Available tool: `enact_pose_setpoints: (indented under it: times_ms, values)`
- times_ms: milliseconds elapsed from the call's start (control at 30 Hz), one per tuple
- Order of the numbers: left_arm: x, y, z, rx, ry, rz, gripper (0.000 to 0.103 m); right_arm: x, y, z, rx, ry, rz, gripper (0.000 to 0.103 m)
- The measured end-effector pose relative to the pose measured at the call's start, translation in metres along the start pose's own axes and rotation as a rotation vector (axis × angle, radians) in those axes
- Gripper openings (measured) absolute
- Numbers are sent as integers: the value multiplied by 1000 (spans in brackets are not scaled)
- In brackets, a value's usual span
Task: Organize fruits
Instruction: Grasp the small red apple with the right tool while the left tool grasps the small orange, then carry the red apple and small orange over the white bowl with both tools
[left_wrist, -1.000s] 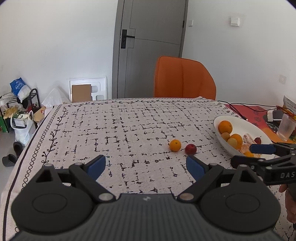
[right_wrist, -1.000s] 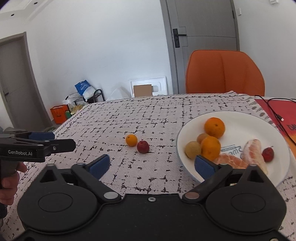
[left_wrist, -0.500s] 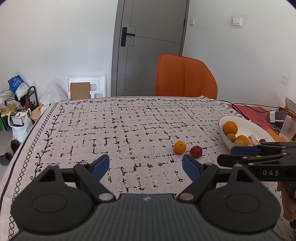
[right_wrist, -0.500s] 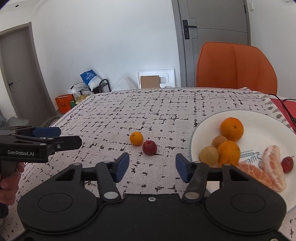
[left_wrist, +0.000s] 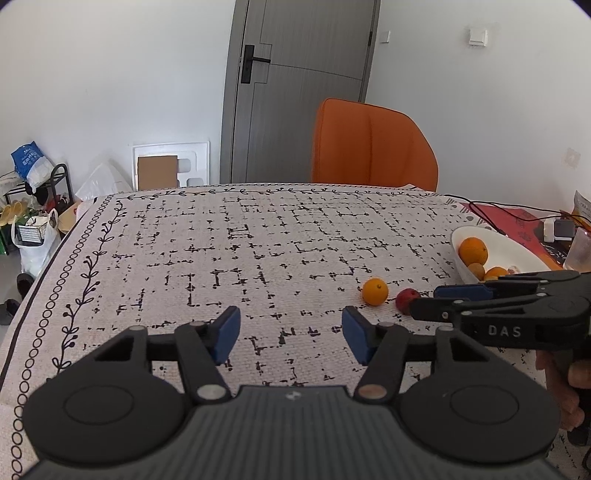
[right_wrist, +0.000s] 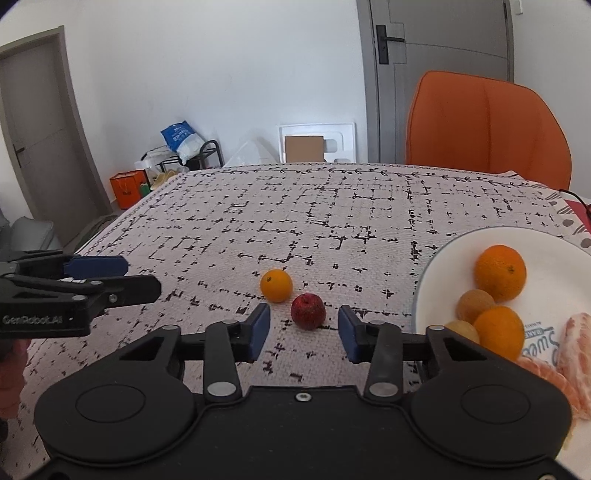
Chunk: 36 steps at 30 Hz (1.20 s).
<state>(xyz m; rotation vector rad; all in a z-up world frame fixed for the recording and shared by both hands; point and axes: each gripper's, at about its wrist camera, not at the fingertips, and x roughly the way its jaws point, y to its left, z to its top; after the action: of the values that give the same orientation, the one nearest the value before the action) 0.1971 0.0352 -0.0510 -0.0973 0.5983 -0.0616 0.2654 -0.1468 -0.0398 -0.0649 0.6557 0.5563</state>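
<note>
A small red fruit (right_wrist: 308, 311) and a small orange (right_wrist: 276, 285) lie side by side on the patterned tablecloth; both also show in the left wrist view, the red fruit (left_wrist: 406, 300) and the orange (left_wrist: 375, 291). A white plate (right_wrist: 443, 258) at the right holds several oranges, brown fruits and peeled segments. My right gripper (right_wrist: 303, 332) is open and empty, its fingers on either side of the red fruit, just short of it. My left gripper (left_wrist: 290, 332) is open and empty over bare cloth, left of the fruits.
An orange chair (left_wrist: 373, 144) stands at the table's far edge. Cables, a red mat and a cup (left_wrist: 580, 251) lie beyond the plate (left_wrist: 517, 251) at the right. The table's left edge drops to floor clutter (left_wrist: 33, 229).
My right gripper has swung left from the plate and moved in on the red fruit, its jaws narrowing. My left gripper's jaws have also narrowed a little.
</note>
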Motion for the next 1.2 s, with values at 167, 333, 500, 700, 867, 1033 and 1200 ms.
enact_pose_setpoints:
  times_ms: [167,333,500,700,867,1033,1200]
  values:
    - [6,4,1,-3,7,1,56,10,1,4,-16,0,-17,31]
    - [11,3,5,7,11,-1,52,11,2,5,-27,8,-5,20]
    - [15,-4,8,26,14,-7,48,1,2,8,-32,-16,-2,20]
    - [22,-19,12,46,10,-27,45,-16,-7,12,-16,-52,-4,20]
    - [28,-30,14,59,7,-49,43,-27,-15,13,2,-77,-11,20]
    - [34,-41,17,75,7,-67,43,-39,-25,14,31,-93,8,20]
    - [42,-52,19,87,12,-84,41,-48,-37,14,46,-115,-28,20]
